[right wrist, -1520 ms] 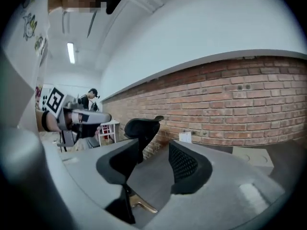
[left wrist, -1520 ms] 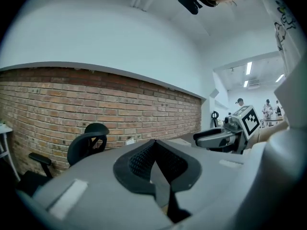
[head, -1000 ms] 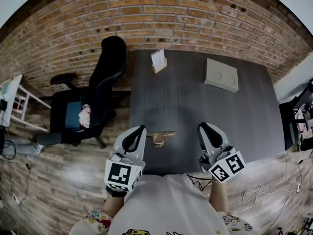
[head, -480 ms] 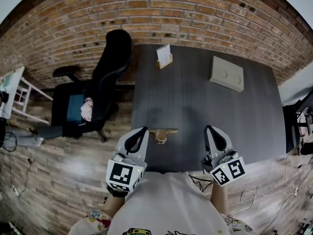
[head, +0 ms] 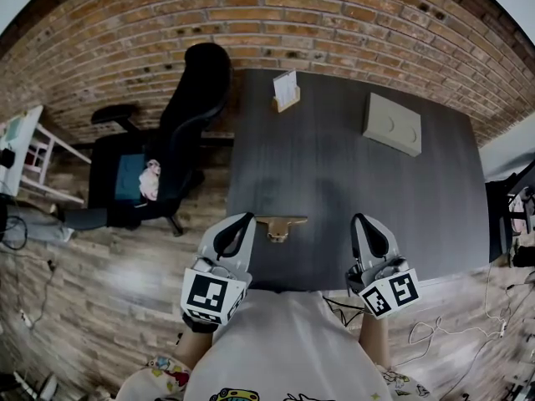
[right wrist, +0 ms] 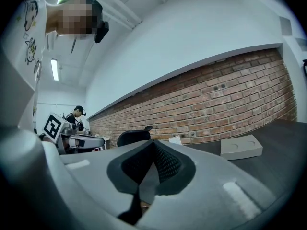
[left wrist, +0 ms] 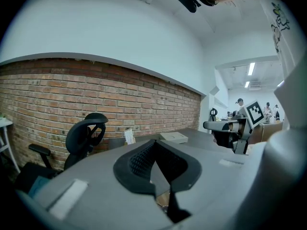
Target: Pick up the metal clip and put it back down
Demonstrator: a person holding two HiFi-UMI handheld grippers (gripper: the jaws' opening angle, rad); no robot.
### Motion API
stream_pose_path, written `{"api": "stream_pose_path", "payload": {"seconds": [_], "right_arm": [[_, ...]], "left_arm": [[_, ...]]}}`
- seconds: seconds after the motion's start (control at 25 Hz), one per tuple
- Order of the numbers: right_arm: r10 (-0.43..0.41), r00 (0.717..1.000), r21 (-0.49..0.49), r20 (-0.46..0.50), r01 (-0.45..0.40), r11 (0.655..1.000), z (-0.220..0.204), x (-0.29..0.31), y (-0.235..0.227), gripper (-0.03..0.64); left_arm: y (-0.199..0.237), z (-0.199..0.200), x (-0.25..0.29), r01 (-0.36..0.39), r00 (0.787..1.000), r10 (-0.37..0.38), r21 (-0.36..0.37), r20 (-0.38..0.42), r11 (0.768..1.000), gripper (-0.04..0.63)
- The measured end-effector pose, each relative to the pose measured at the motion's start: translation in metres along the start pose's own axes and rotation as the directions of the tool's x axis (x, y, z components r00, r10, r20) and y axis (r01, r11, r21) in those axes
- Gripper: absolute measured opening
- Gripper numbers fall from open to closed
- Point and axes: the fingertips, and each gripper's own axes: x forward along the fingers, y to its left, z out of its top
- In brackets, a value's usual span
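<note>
The metal clip (head: 279, 226), brass-coloured, lies on the dark table (head: 351, 182) near its front edge, between my two grippers. My left gripper (head: 235, 226) hovers just left of the clip, shut and empty. About a hand's width to the right of the clip, my right gripper (head: 369, 226) is also shut with nothing in it. In the left gripper view the jaws (left wrist: 160, 176) meet with only a sliver of the clip showing below them. The right gripper view shows its jaws (right wrist: 144, 181) closed together too.
A black office chair (head: 180, 132) stands left of the table. At the table's far edge sit a small card holder (head: 285, 89) and a flat beige box (head: 393, 124). A brick wall runs behind. Cables (head: 435, 332) trail on the wooden floor at the right.
The right gripper's jaws have closed and it has shifted slightly right. The head view has drifted, so the table sits a little lower in frame. The clip stays put.
</note>
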Motion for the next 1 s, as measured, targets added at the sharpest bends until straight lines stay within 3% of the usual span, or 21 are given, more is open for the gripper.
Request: {"api": "stream_pose_path", "payload": {"seconds": [1.0], "right_arm": [[0.013, 0.998, -0.073, -0.058, -0.018, 0.997, -0.0084, 0.0055, 0.0101, 0.000]], "left_arm": [[0.0035, -0.0035, -0.0021, -0.009, 1.000, 0.009, -0.001, -0.005, 1.000, 0.012]]}}
